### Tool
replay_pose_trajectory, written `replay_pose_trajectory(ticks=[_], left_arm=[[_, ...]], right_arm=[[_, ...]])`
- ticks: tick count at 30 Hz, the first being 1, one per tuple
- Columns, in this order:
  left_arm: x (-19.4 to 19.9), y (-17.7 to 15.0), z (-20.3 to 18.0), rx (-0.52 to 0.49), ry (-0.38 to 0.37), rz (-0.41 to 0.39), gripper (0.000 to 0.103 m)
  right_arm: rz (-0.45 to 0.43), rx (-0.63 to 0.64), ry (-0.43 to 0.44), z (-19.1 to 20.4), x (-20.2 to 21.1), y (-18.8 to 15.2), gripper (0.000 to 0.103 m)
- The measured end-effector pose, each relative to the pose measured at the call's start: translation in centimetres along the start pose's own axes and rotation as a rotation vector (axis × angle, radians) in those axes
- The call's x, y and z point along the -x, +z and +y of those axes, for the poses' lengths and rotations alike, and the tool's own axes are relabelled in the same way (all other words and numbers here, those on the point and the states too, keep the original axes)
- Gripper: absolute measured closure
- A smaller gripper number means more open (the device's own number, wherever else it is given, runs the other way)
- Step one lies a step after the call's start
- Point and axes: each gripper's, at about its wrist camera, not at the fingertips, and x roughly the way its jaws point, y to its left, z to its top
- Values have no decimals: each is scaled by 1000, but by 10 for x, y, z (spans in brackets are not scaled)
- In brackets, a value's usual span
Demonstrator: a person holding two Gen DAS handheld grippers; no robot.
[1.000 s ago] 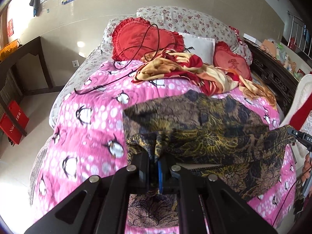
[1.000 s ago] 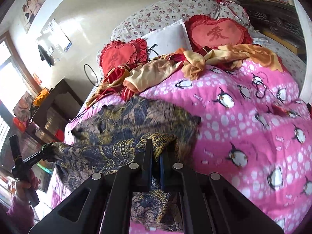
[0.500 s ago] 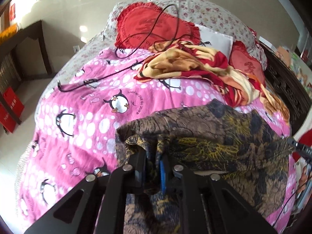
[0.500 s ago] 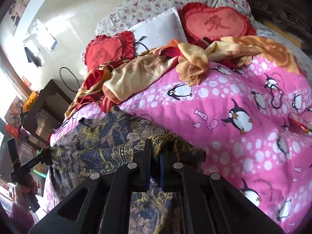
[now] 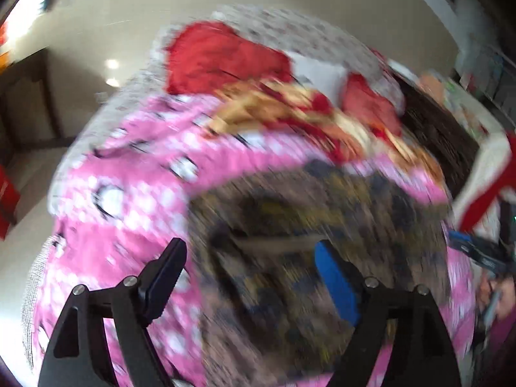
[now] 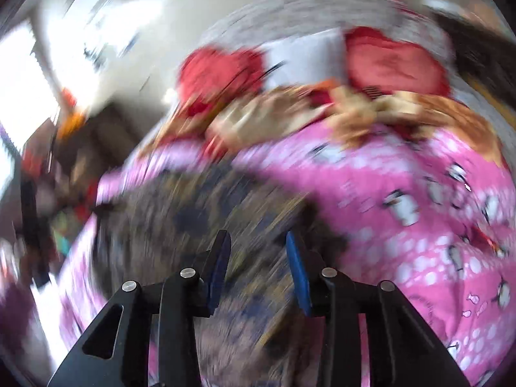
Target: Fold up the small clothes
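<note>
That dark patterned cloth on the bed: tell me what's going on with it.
A person with a claw in each hand is folding the dark patterned cloth, which lies on the pink penguin blanket. Both claws have just been opening: the left claw stands wide, the right claw partly open, and neither pinches the cloth now. The pictures are blurred with motion.

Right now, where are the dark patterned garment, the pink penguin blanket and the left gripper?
dark patterned garment [image 5: 290, 213], left wrist view, its upper middle.
pink penguin blanket [image 6: 419, 225], right wrist view, bare part.
left gripper [image 5: 250, 271], left wrist view, between fingertips.
</note>
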Motion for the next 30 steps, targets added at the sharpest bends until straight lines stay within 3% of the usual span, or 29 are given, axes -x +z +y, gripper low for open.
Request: replay_pose_trajectory(ticks=[3,5,9,13,16,19,22,24,27,30], left_arm=[[-20,-16,-22,-62,7,86,18],[-36,-16,-28,-66,40,117,18],[-65,7,-23,-69,89,145,22],[-71,63,3,42,92,48,22],[-74,95,25,147,131,-26,23],[-61,105,37,206,97,-53,24],[-35,94,33,161,75,-91,23],[-26,82,30,120,44,-68,23],[-35,62,17,67,37,15,20],[-73,49,4,12,102,133,20]], right_arm=[[74,76,-5,25,-32,-14,76],[99,51,-9,24,-52,-12,76],[41,-51,-33,1,-69,18,76],[-76,-121,-57,-23,-66,60,76],[-88,-179,-75,-39,-81,84,76],[-90,-225,-103,-47,-79,89,76],[-176,-203,-84,-38,-49,77,76],[-168,-151,-62,-32,-38,65,76],[-73,-76,-42,-22,-45,49,76],[3,3,-98,-14,-70,42,76]])
